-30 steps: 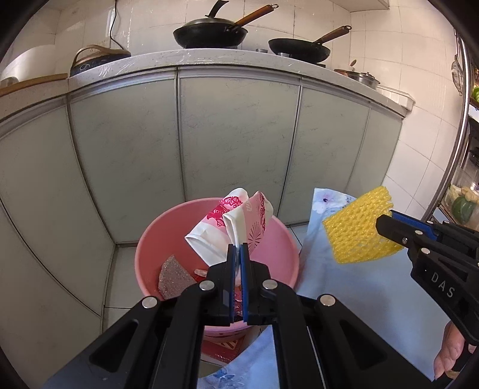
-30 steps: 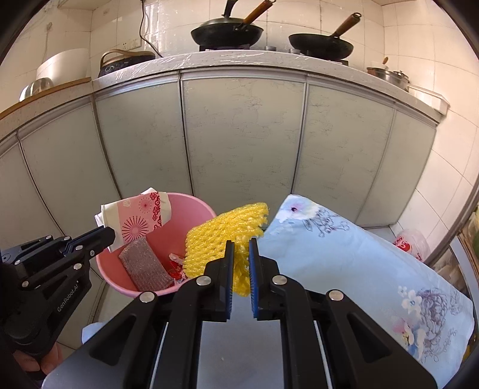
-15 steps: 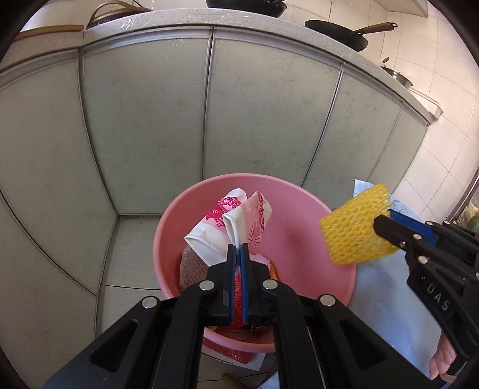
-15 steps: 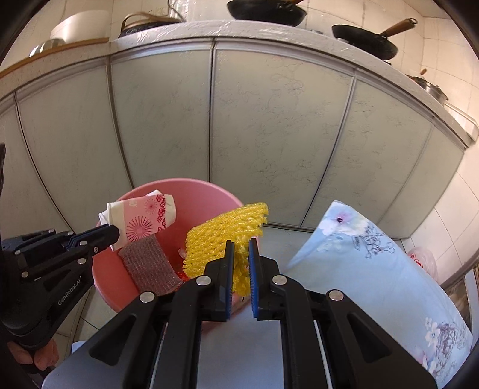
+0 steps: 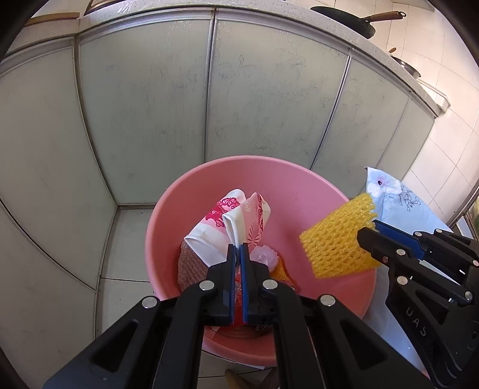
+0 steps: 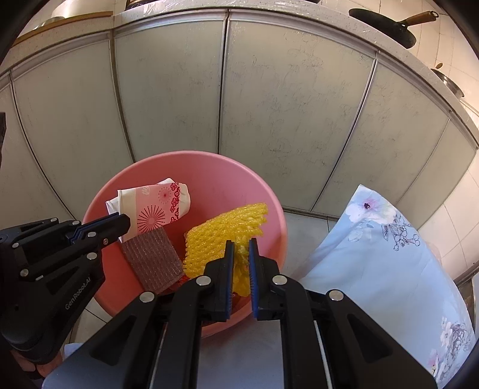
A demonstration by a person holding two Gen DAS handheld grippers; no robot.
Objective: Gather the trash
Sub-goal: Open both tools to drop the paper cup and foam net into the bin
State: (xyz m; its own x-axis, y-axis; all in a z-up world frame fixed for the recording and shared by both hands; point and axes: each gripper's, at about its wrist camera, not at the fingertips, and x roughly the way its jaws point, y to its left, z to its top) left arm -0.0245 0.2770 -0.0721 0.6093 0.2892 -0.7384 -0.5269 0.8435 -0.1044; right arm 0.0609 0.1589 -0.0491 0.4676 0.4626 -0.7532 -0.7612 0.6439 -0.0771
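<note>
Pink basin (image 5: 299,185) lay right below both grippers, the left (image 5: 238,254) clamped on a crushed cup (image 5: 227,227), the right (image 6: 239,254) on yellow netting (image 6: 227,227) toward three o'clock.

Basin (image 5: 299,185) floor largely hidden under trash, pan (image 6: 386,24) cut off at the edge — perhaps a wok

Pale green cabinet doors (image 5: 167,98) curve under a speckled counter (image 6: 269,15); a black pan (image 5: 356,21) sits on top, white wall tiles (image 5: 443,119) to the right, grey floor tiles (image 5: 125,236) below, daylight bright.
</note>
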